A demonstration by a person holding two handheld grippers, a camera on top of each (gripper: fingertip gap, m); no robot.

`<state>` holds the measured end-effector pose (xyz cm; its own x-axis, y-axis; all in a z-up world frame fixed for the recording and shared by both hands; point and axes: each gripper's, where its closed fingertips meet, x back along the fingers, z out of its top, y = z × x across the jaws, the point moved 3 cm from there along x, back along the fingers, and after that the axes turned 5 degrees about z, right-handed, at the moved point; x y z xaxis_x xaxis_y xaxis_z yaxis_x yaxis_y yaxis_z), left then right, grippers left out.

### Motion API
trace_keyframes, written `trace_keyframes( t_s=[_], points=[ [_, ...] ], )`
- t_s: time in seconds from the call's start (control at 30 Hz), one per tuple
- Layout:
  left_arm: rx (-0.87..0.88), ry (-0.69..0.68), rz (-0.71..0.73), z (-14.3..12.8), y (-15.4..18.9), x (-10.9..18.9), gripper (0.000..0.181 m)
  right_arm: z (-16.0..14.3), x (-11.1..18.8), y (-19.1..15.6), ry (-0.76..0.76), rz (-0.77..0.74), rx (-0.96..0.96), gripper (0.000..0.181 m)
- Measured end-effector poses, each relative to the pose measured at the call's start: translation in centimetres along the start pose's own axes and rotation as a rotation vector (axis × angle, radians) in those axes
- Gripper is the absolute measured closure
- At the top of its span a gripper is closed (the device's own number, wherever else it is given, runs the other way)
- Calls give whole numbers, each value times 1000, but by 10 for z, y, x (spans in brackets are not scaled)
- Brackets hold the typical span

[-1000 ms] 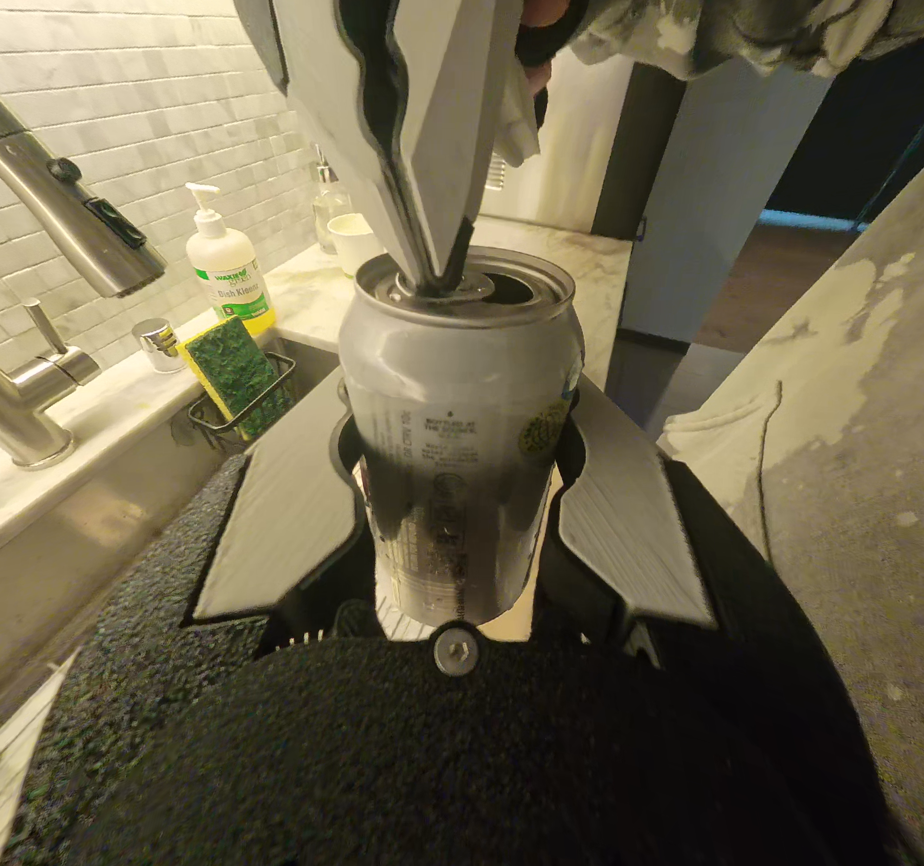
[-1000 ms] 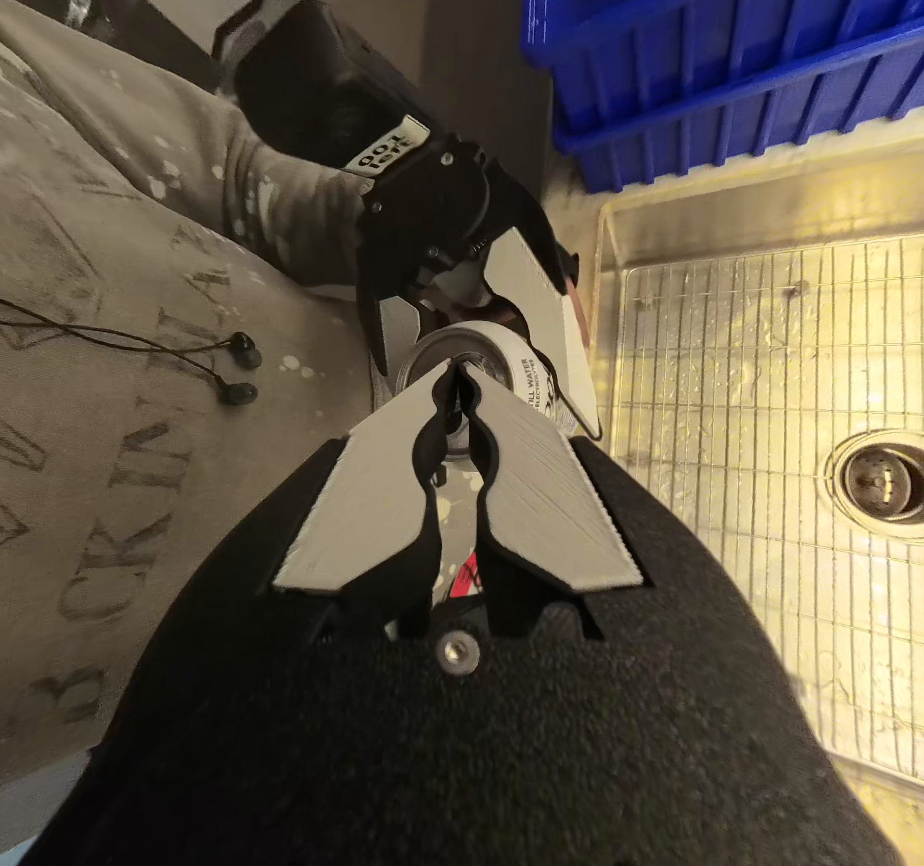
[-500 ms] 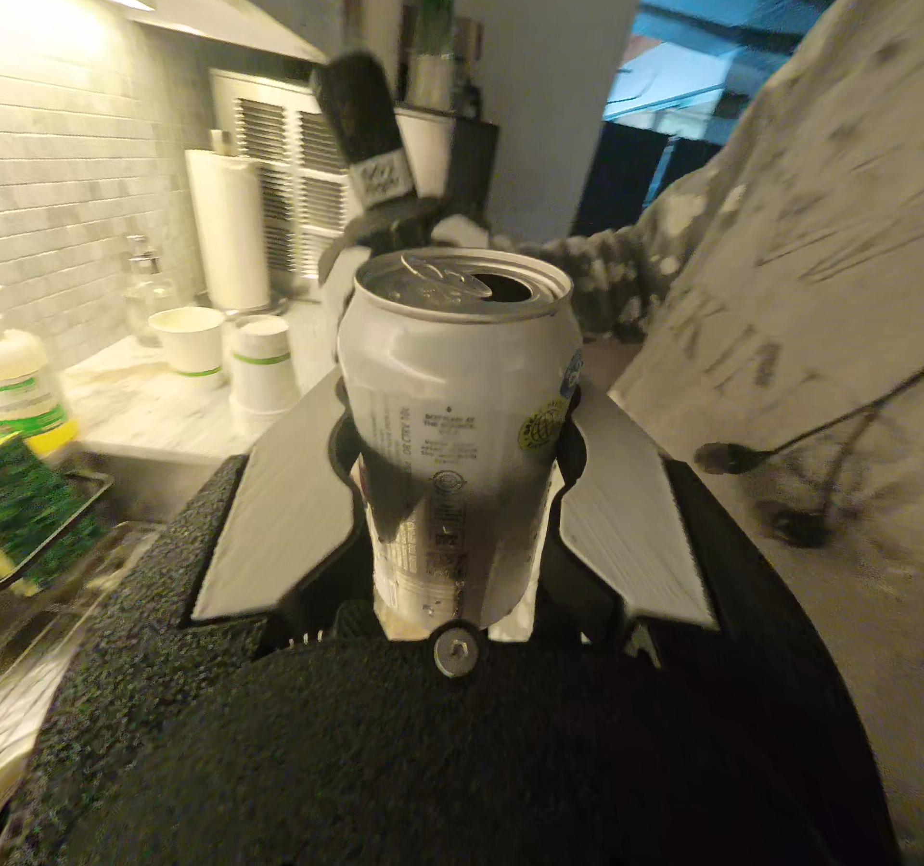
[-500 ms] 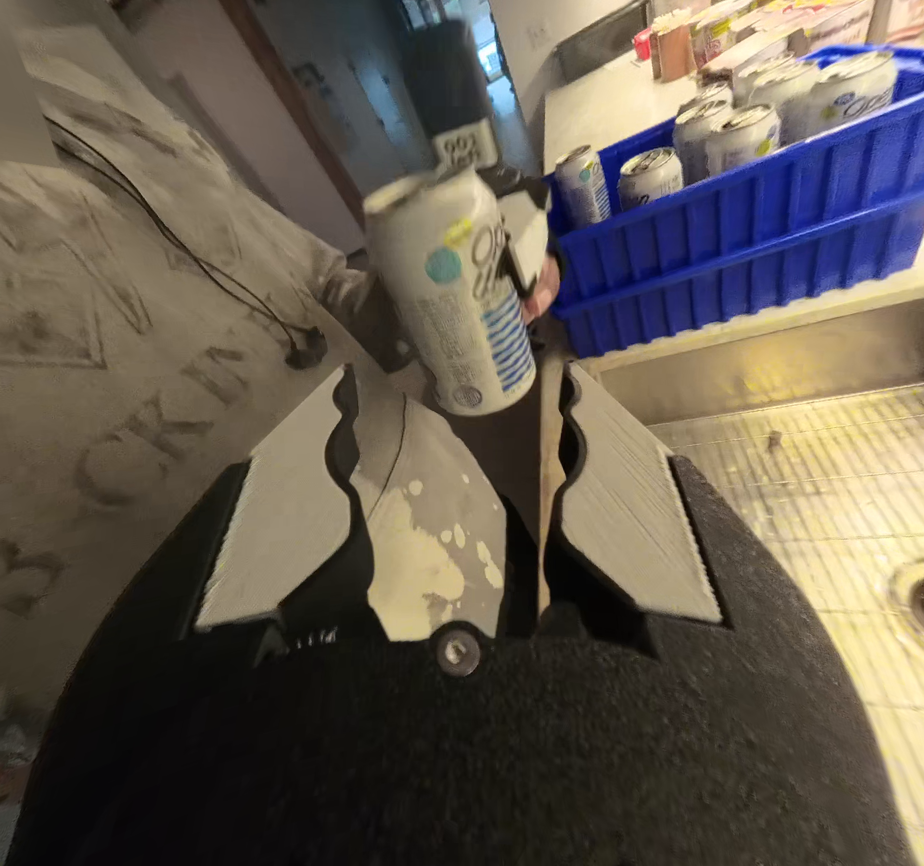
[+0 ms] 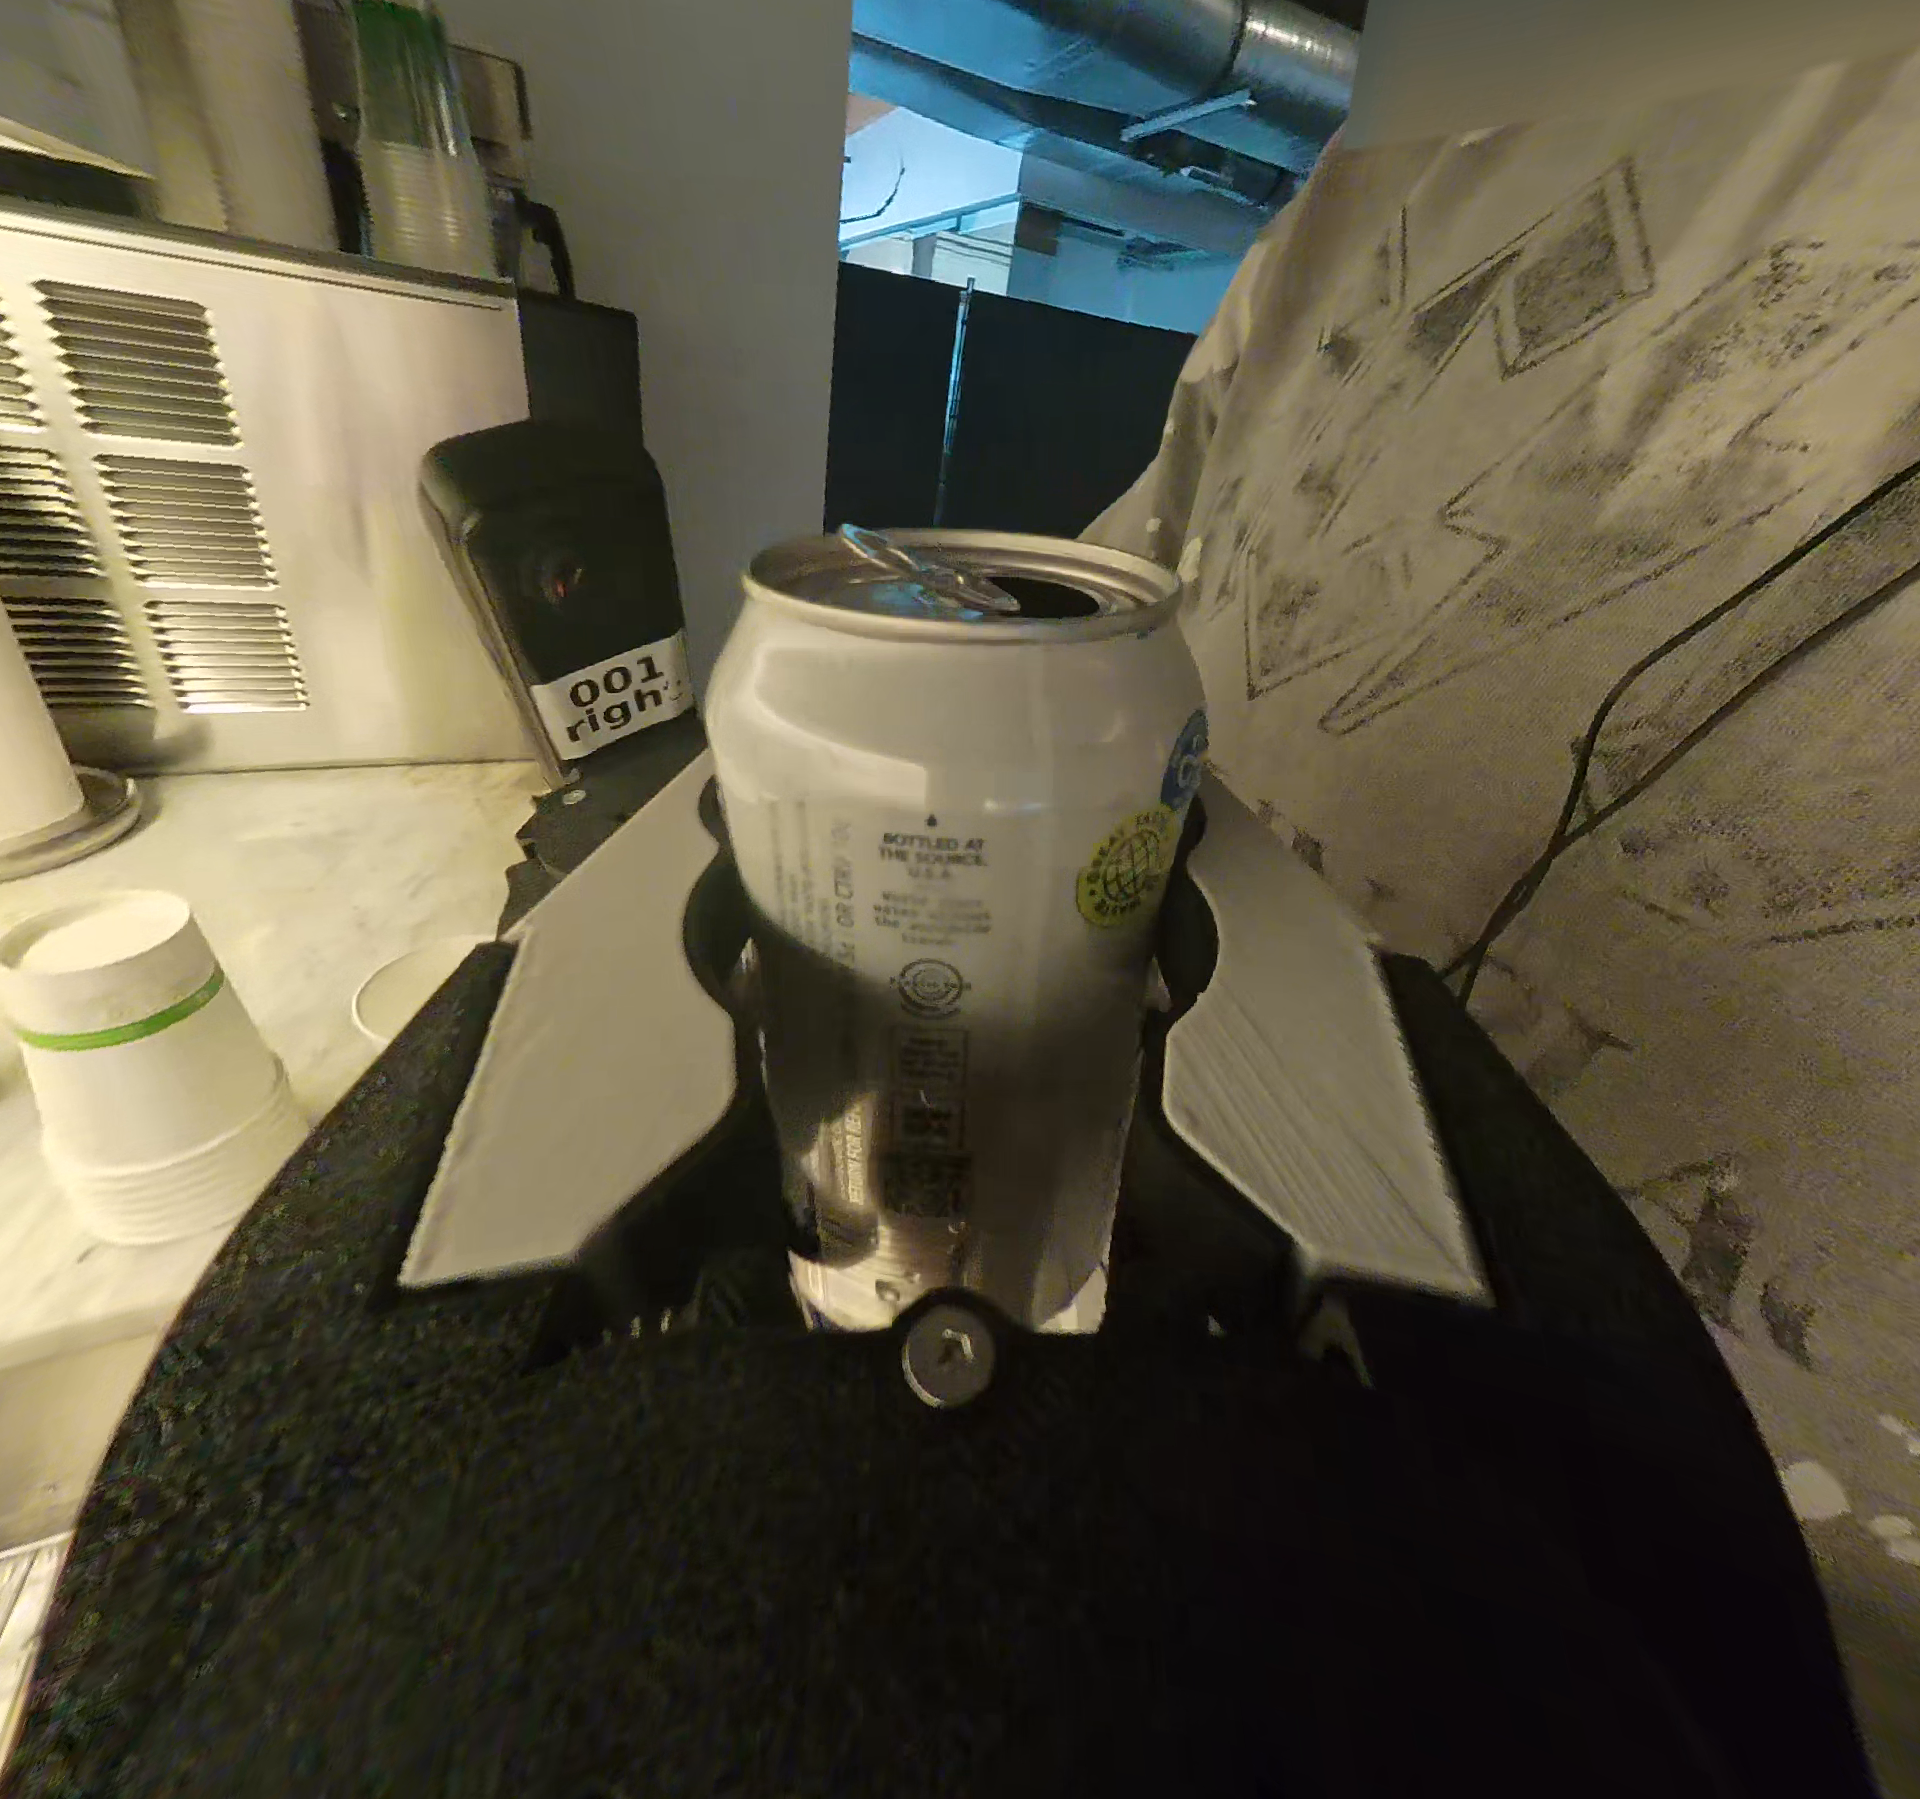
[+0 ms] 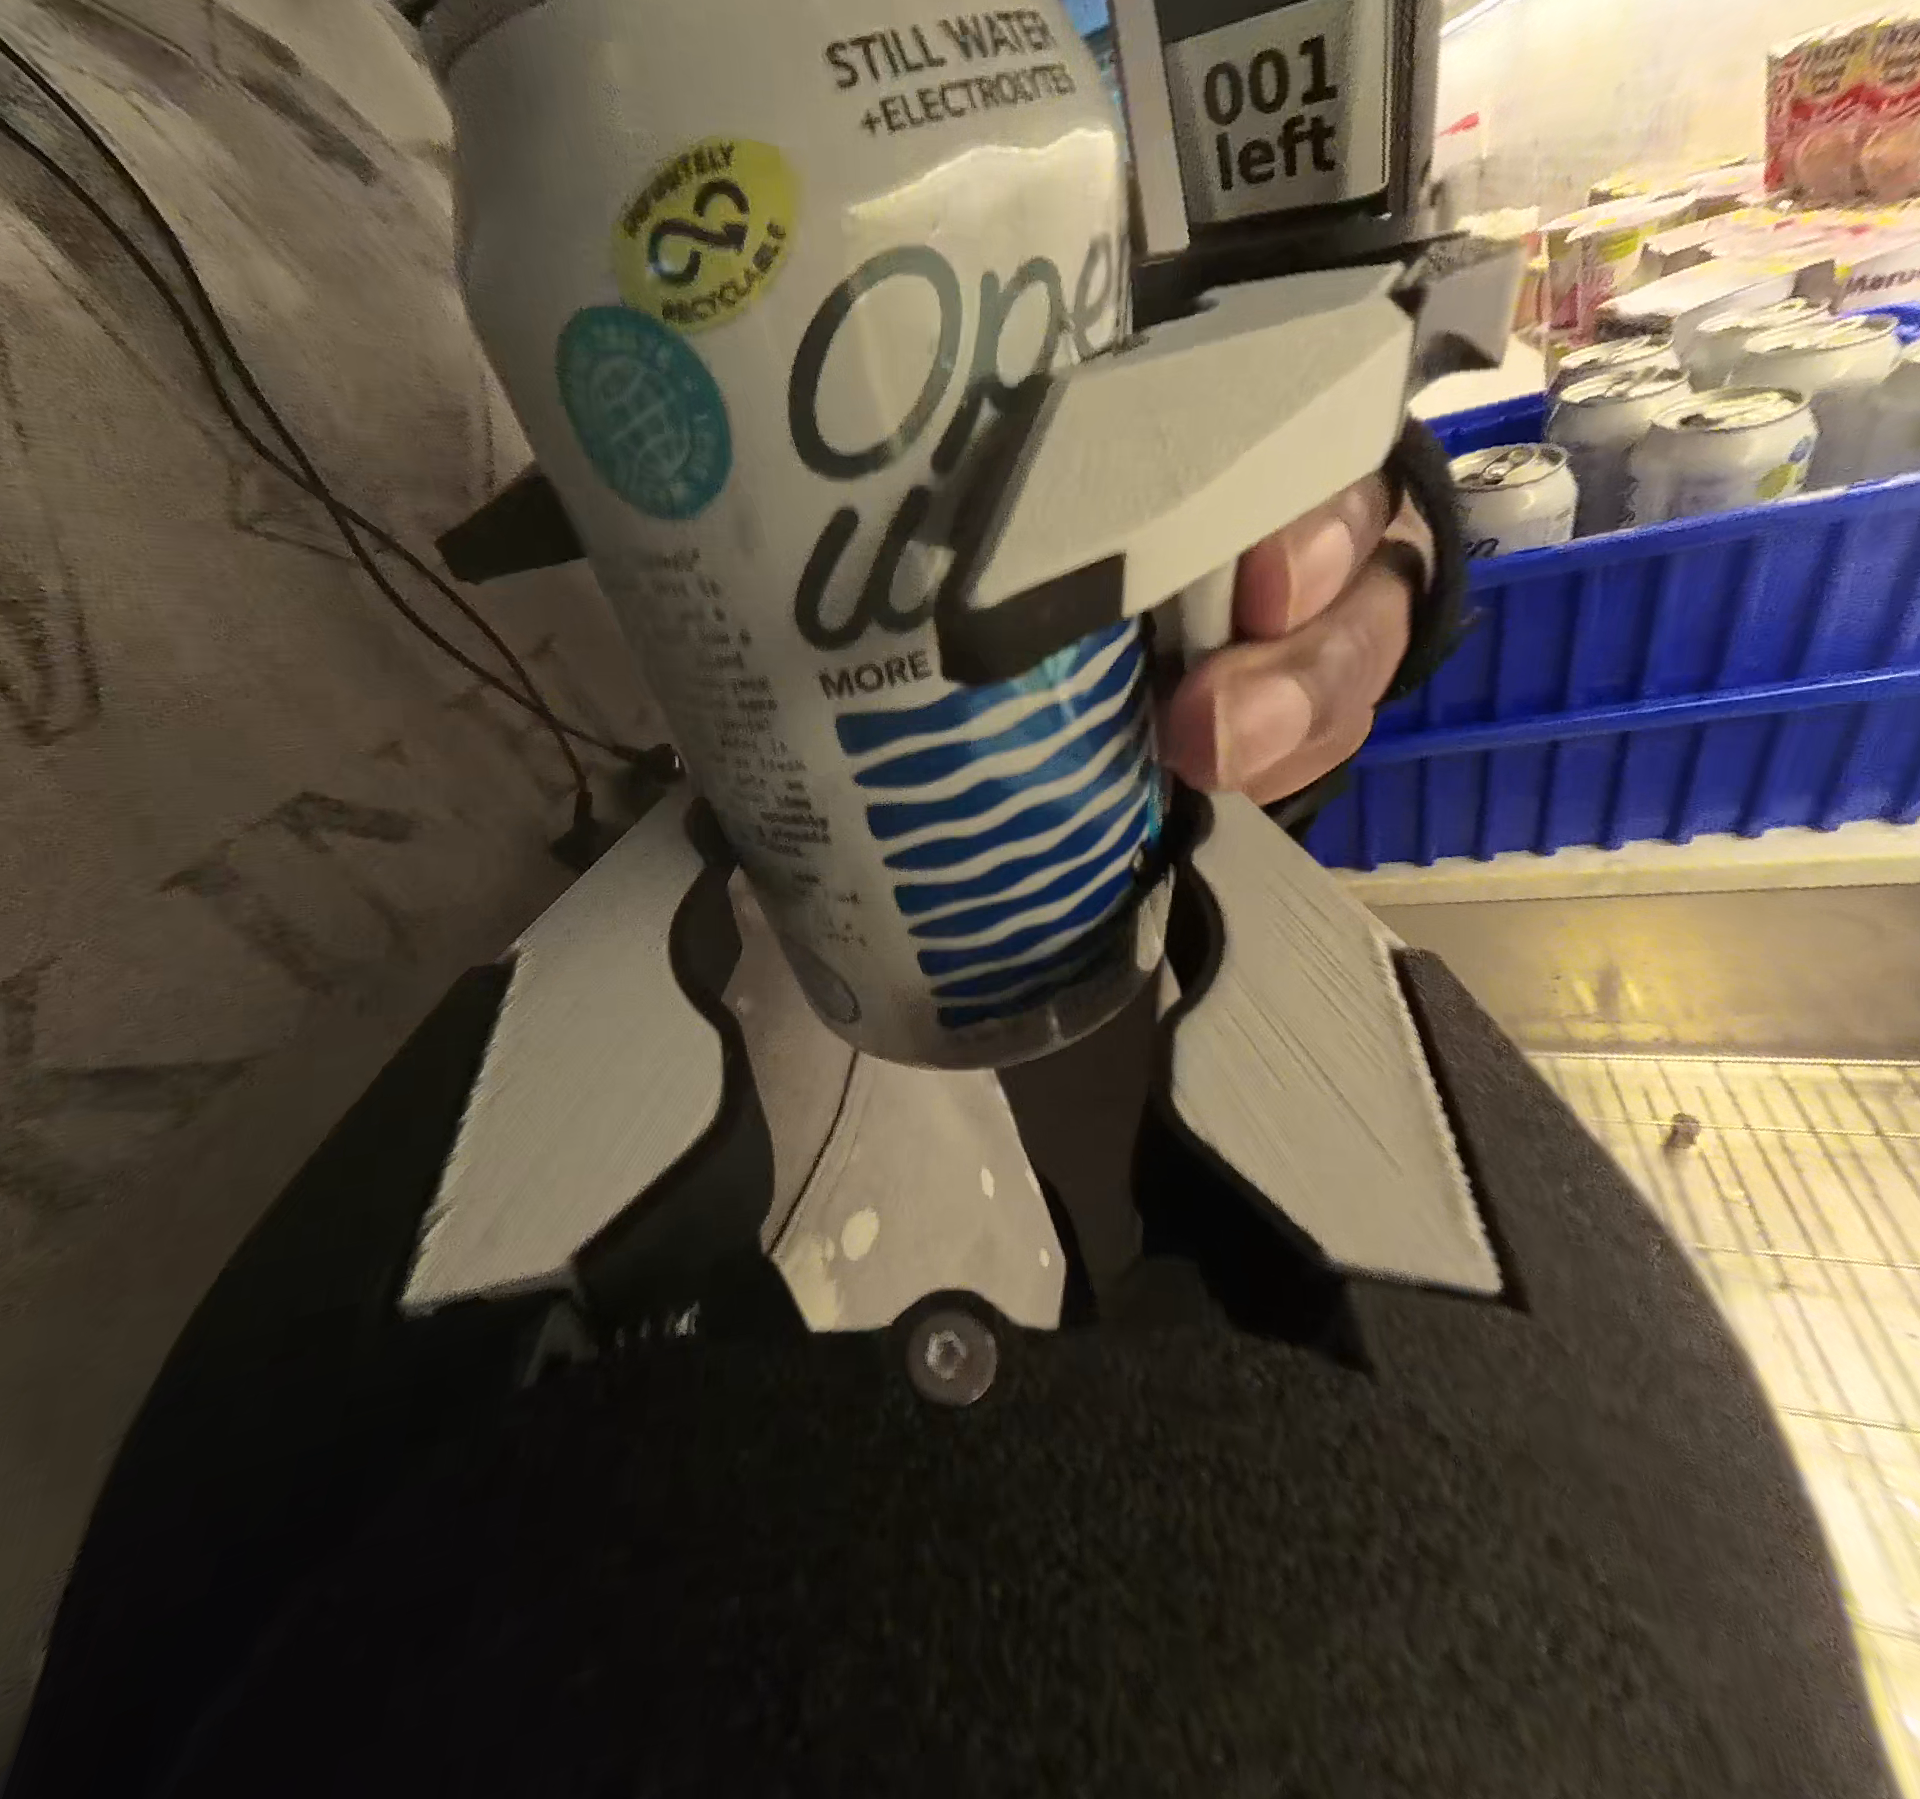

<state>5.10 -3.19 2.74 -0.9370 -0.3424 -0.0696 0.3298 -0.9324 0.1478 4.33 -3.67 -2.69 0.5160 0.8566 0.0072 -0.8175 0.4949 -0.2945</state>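
The left gripper [image 5: 951, 876] is clamped on a smooth white aluminium can [image 5: 951, 866] — upright between its ribbed grey fingers [image 5: 592, 1053], the top open and the tab raised. The right gripper [image 6: 951, 928] reaches in from below with its jaws spread wide, the can's base [image 6: 977, 918] between them; whether they touch it cannot be told. A bare hand [image 6: 1304, 637] grips the left handle. Beyond — a blue ribbed plastic crate [image 6: 1662, 669] of cans, and stacked paper cups [image 5: 135, 1053] on a marble counter [image 5: 301, 866].

Can [image 5: 951, 876] upright between left jaws; cup stack [image 5: 145, 1074] left, on counter [image 5: 312, 876].
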Motion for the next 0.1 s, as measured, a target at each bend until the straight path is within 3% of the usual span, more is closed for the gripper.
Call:
trace_keyframes(
  t_s=[0.03, 0.1],
  points=[
    [0, 3, -8, 1, 0, -2, 103, 1, 0, 0, -9, -9, 15, 100],
    [11, 3, -12, 4, -3, -4, 102, 3, 3, 0, 0, -22, 25, 102]
  ],
)
